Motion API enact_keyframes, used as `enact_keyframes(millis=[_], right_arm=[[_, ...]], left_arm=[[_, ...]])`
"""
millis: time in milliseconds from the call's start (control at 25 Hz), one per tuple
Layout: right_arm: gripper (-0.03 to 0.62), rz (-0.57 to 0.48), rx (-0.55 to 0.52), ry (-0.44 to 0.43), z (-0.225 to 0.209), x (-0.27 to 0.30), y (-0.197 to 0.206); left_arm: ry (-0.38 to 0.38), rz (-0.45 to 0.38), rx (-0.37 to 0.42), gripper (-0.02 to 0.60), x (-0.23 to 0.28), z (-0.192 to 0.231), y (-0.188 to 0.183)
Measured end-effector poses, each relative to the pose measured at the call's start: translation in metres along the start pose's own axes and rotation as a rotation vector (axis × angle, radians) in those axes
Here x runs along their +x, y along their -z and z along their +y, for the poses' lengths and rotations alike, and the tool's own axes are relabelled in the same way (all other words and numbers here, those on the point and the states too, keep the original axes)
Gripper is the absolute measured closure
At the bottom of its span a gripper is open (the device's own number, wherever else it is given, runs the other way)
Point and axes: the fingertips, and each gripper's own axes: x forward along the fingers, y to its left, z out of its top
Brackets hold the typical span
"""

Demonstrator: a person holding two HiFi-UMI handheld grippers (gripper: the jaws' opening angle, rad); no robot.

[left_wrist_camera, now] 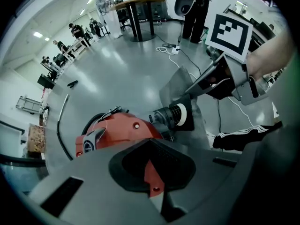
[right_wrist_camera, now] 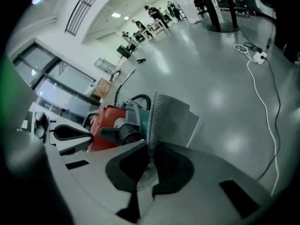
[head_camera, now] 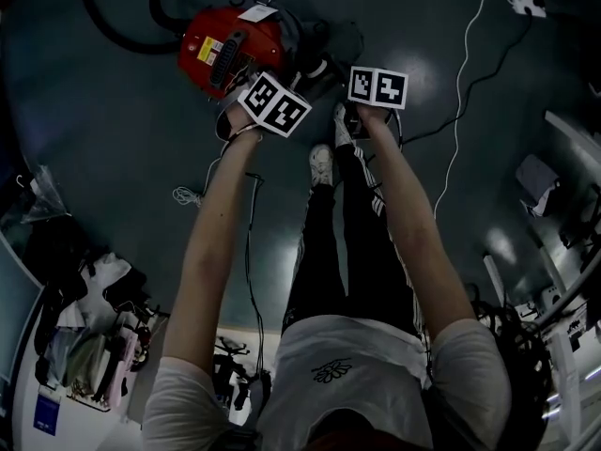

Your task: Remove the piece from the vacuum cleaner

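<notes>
Grey, felt-like cloth makes up the piece [right_wrist_camera: 171,118], a flat, bag-shaped panel. It sits against the black ribbed port [left_wrist_camera: 180,116] on the side of the red vacuum cleaner [left_wrist_camera: 119,132], and it looks not yet free of that port. The right hand-held gripper [right_wrist_camera: 150,161] is clamped on the panel's near edge, with the fabric pinched between its pads. The left hand-held gripper [left_wrist_camera: 152,172] is closed on a red part of the vacuum cleaner's body; a sliver of red plastic with a screw head shows between its jaws.

The step in hand appears to be the pull-off, with one side bracing and the other drawing. To do it well, the left grip should hold the body firm so the machine does not slide across the smooth floor [head_camera: 113,158]. The right should pull along the line of the port rather than across it, because a sideways tug on soft cloth is likely to fold or tear it instead of releasing the collar. The bite is only on the edge, so a slow, steady draw is safer than a jerk, which could slip the fabric out of the pads. If the collar resists, a small rocking motion should loosen it.

The vacuum cleaner lies just ahead of the person's shoes [head_camera: 322,163]. Its black hose [head_camera: 103,17] loops away behind it, and a white cable [head_camera: 465,54] lies well off to the right, clear of the pull.
</notes>
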Motion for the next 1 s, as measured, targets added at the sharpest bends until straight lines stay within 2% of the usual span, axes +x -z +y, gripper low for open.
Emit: enact_keyframes(millis=[160, 320, 520, 600, 720, 760, 880, 1000], right_arm=[[0.565, 0.050, -0.092, 0.006, -0.009, -0.004, -0.002], [0.565, 0.036, -0.049, 0.001, -0.011, -0.006, 0.006], [0.565, 0.043, -0.055, -0.006, -0.013, -0.007, 0.009], [0.565, 0.059, -0.051, 0.029, -0.020, -0.007, 0.014], [0.565, 0.186, -0.181, 0.199, -0.061, -0.021, 0.036], [0.565, 0.208, -0.202, 0.224, -0.073, -0.028, 0.042], [0.565, 0.183, -0.191, 0.210, -0.081, -0.045, 0.040], [0.565, 0.172, -0.227, 0.175, -0.067, -0.054, 0.033]], left_arm=[[0.014, -0.009, -0.017, 0.577, -0.001, -0.002, -0.003], [0.013, -0.008, -0.013, 0.577, -0.001, -0.001, -0.002], [0.014, -0.007, -0.008, 0.577, 0.000, 0.000, -0.002], [0.006, -0.004, -0.002, 0.577, 0.001, 0.000, -0.001], [0.007, -0.001, 0.001, 0.577, 0.002, 0.000, -0.002], [0.006, -0.004, 0.003, 0.577, 0.003, -0.001, -0.001], [-0.013, -0.012, 0.005, 0.577, 0.004, 0.002, 0.000], [-0.004, -0.039, -0.068, 0.577, 0.007, 0.003, -0.002]])
